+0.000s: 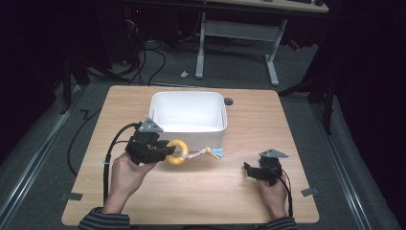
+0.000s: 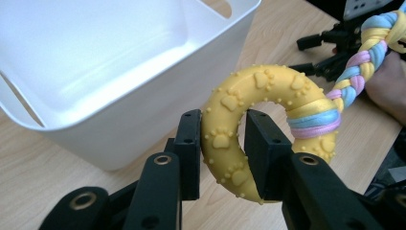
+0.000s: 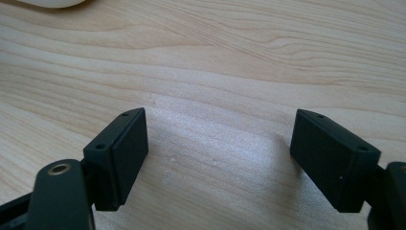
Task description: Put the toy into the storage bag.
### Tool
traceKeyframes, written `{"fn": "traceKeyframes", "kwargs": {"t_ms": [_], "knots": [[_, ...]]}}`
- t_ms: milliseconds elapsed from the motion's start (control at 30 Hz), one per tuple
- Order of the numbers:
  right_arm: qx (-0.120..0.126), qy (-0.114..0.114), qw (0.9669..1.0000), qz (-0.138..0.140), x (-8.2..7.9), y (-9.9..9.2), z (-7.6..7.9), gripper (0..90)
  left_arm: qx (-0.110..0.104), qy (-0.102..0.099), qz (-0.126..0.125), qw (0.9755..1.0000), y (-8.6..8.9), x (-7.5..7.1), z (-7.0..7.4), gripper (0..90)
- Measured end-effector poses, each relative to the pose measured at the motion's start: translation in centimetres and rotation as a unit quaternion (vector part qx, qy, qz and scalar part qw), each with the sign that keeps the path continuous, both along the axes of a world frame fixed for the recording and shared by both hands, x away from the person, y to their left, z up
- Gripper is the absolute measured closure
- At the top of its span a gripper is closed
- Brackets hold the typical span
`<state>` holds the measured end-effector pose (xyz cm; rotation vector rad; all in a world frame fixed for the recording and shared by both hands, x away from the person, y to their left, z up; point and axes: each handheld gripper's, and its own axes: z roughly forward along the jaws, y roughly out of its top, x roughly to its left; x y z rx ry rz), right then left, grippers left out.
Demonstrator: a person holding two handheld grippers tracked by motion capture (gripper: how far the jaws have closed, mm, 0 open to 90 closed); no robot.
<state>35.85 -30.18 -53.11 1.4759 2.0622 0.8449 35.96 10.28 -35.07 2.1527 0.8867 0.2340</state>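
Observation:
My left gripper (image 1: 165,152) is shut on a yellow rubber ring toy (image 1: 178,152) and holds it just in front of the white bin (image 1: 187,103). In the left gripper view the jaws pinch the ring toy (image 2: 225,139) on its near side, and the left gripper (image 2: 222,143) tips show either side of it. A braided pastel rope (image 1: 206,153) hangs from the ring toward the right, seen close as the rope (image 2: 364,62). My right gripper (image 1: 250,171) rests low over the table at the right, and its jaws (image 3: 218,153) stand wide apart over bare wood.
The white bin (image 2: 119,62) is empty inside and sits at the table's middle back. The wooden table (image 1: 201,191) has free room in front and to the right. A desk frame and cables stand on the floor beyond the far edge.

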Motion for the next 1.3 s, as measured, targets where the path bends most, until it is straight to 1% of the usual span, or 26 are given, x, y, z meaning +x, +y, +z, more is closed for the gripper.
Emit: {"fn": "traceKeyframes", "kwargs": {"t_ms": [67,133,200,233,267,367,533,700,767,800,833,933,967,1000,1033,1067,1100,1133,1200,1233,1300], "knots": [[0.000,0.000,1.0000,0.000,0.0,0.0,0.0,20.8,-0.003,-0.001,0.001,1.0000,0.1,0.6,0.7,68.1],[0.000,0.000,1.0000,0.000,0.0,0.0,0.0,20.8,-0.004,-0.001,0.001,1.0000,0.1,0.8,0.9,68.1],[0.001,0.000,1.0000,0.000,0.0,0.0,0.0,20.8,-0.004,-0.004,0.002,1.0000,0.0,1.4,1.5,68.1],[0.000,0.000,1.0000,0.000,0.0,0.0,0.0,20.8,-0.004,-0.004,0.002,1.0000,0.0,1.4,1.5,68.1],[0.000,0.000,1.0000,0.000,0.0,0.0,0.0,20.8,-0.005,-0.003,0.001,1.0000,-0.1,1.9,1.9,68.2],[0.000,0.000,1.0000,0.000,0.0,0.0,0.0,20.8,-0.002,-0.001,-0.001,1.0000,-0.3,2.6,2.4,68.2],[0.000,0.000,1.0000,0.000,0.0,0.0,0.0,20.8,0.004,0.000,0.007,1.0000,-0.6,4.5,2.9,68.1],[0.000,0.000,1.0000,0.001,0.0,0.0,0.0,20.8,0.006,0.005,0.015,0.9999,-0.7,5.8,2.8,68.1],[0.000,0.000,1.0000,0.000,0.0,0.0,0.0,20.8,0.006,0.011,0.018,0.9998,-0.7,6.4,2.6,68.1],[0.000,0.000,1.0000,0.000,0.0,0.0,0.0,20.8,0.006,0.011,0.018,0.9998,-0.7,6.4,2.6,68.1],[0.001,0.000,1.0000,0.000,0.0,0.0,0.0,20.8,0.008,0.014,0.025,0.9995,-0.8,6.9,2.3,68.1],[0.001,0.000,1.0000,0.001,0.0,0.0,0.0,20.8,0.008,0.017,0.029,0.9994,-0.8,7.4,2.0,68.1],[0.001,0.000,1.0000,0.000,0.0,0.0,0.0,20.8,0.003,0.020,0.035,0.9992,-0.8,7.9,1.8,68.1],[0.000,0.000,1.0000,0.000,0.0,0.0,0.0,20.8,0.002,0.023,0.036,0.9991,-0.8,8.2,1.8,68.1],[0.000,0.000,1.0000,0.001,0.0,0.0,0.0,20.8,0.004,0.025,0.039,0.9989,-0.9,8.6,1.7,68.1],[0.000,0.000,1.0000,0.001,0.0,0.0,0.0,20.8,0.004,0.025,0.039,0.9989,-0.9,8.6,1.7,68.1],[0.000,0.000,1.0000,0.001,0.0,0.0,0.0,20.8,0.011,0.025,0.044,0.9986,-1.1,9.1,1.6,68.1],[0.000,0.000,1.0000,0.001,0.0,0.0,0.0,20.8,0.011,0.025,0.044,0.9986,-1.1,9.1,1.6,68.1],[0.000,0.000,1.0000,0.001,0.0,0.0,0.0,20.8,0.020,0.027,0.048,0.9983,-1.5,9.6,1.5,68.1],[0.000,0.000,1.0000,0.000,0.0,0.0,0.0,20.8,0.023,0.030,0.049,0.9981,-1.8,10.0,1.3,68.1],[0.000,-0.001,1.0000,0.001,0.0,0.0,0.0,20.8,0.025,0.030,0.053,0.9978,-2.1,10.3,1.3,68.1]]}}
